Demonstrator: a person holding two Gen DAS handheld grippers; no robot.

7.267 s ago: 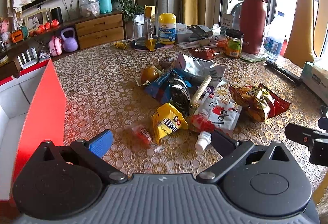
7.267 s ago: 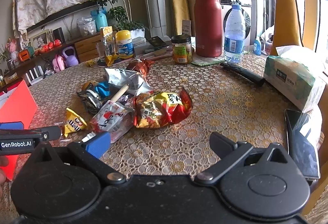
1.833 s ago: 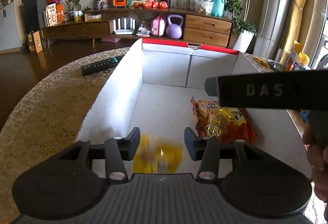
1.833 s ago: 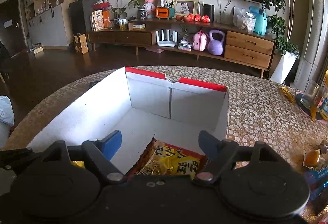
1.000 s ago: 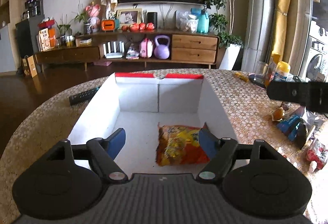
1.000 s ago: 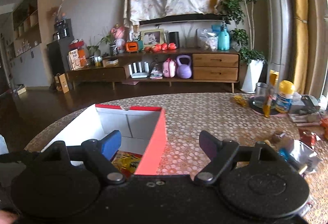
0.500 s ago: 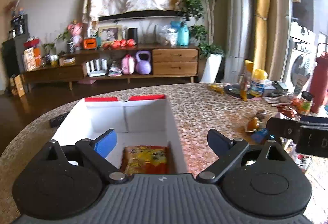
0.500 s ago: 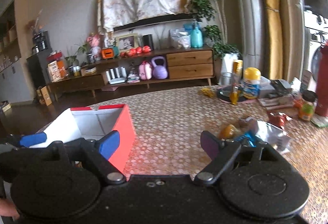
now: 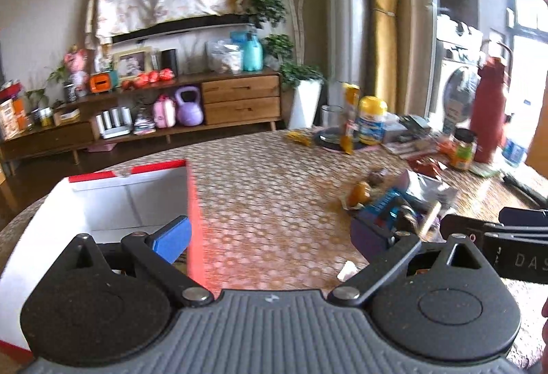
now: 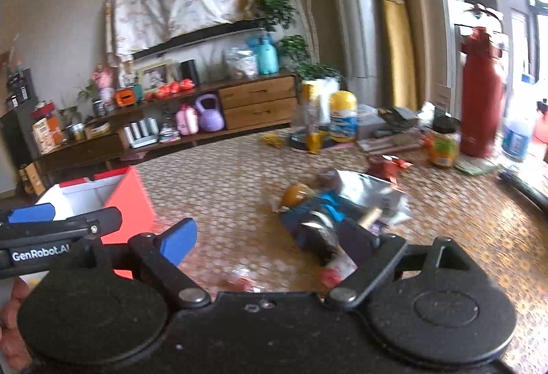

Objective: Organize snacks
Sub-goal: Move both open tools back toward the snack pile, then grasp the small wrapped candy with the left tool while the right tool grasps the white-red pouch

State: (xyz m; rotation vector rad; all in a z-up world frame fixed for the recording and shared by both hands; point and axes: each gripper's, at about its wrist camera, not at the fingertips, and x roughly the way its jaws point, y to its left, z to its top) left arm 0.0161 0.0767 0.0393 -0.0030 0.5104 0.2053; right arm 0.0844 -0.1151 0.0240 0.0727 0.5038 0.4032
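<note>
A: What are the two hands doing?

B: Both hold their tools low over the gold-patterned round table (image 9: 274,189), tipped a little downward. The left gripper (image 9: 270,237) has its jaws spread wide and opening, with only bare tablecloth between them. Its blue-padded finger (image 9: 171,238) hangs over the edge of the red cardboard box with a white inside (image 9: 102,202); the other finger sits in front of the snack pile.

A: And the right one?

B: The right gripper (image 10: 270,237) is likewise parted and opening, gripping nothing. In its view the left tool crosses the lower left as a black bar, and part of the person's hand (image 10: 13,315) shows at the left edge.

A: What is in the box?

B: From here its white floor and walls look mostly bare; the part nearest the camera is hidden behind the gripper, so I cannot tell what lies there.

A: Where are the snacks?

B: Loose on the table, well apart from the box. Nearest is a small red-and-white packet (image 10: 337,271) just beside the right gripper's dark finger, and a blurred red wrapper (image 10: 239,281) below. Behind come a blue biscuit pack (image 10: 315,209), an orange round sweet in clear wrap (image 10: 296,194) and a crumpled silver foil bag (image 10: 373,192).

A: Farther back?

B: A yellow-lidded tub (image 10: 342,117), a small glass jar with a dark lid (image 10: 444,144) and a tall dark-red flask (image 10: 479,93) stand near the table's far edge. Beyond is a wooden sideboard (image 10: 257,100).
</note>
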